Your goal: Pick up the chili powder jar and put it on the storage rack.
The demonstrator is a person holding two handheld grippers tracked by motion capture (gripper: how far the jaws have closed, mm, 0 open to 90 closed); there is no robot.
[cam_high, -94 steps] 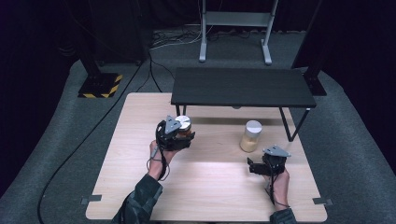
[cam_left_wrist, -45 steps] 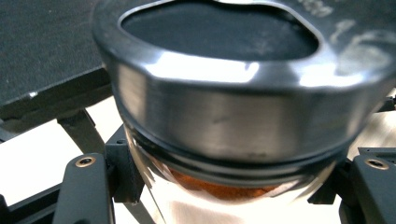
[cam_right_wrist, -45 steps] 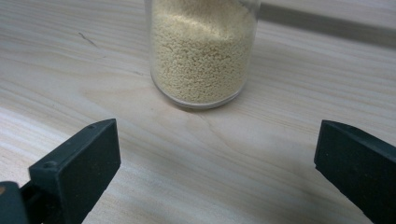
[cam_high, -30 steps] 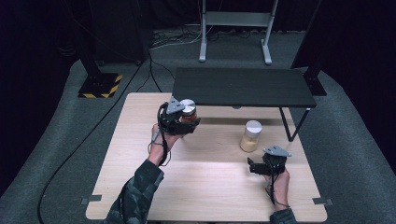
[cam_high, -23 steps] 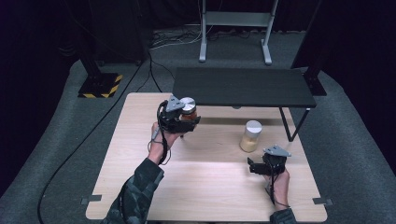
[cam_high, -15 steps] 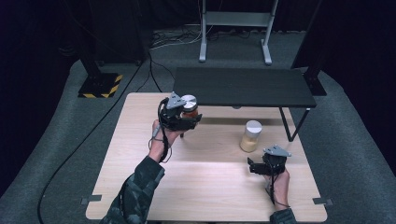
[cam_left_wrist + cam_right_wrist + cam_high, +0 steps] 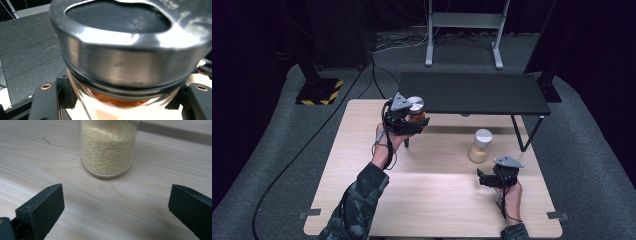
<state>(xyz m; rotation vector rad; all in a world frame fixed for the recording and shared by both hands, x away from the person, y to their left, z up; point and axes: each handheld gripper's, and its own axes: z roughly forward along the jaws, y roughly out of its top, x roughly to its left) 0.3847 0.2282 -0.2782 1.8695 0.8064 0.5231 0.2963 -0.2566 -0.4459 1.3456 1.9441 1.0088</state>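
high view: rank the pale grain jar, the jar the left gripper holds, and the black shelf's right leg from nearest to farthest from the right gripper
1. Pale grain jar, just ahead of the right gripper and slightly to its left.
2. Black shelf's right leg, farther ahead to its right.
3. Silver-lidded jar, across the table in the left gripper.

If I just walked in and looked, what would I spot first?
Probably the jar with the shiny metal lid held up in the air by the left hand-held gripper, close to the black shelf. Next, the jar of pale yellow grains standing on the wooden table, with the right hand-held gripper open in front of it.
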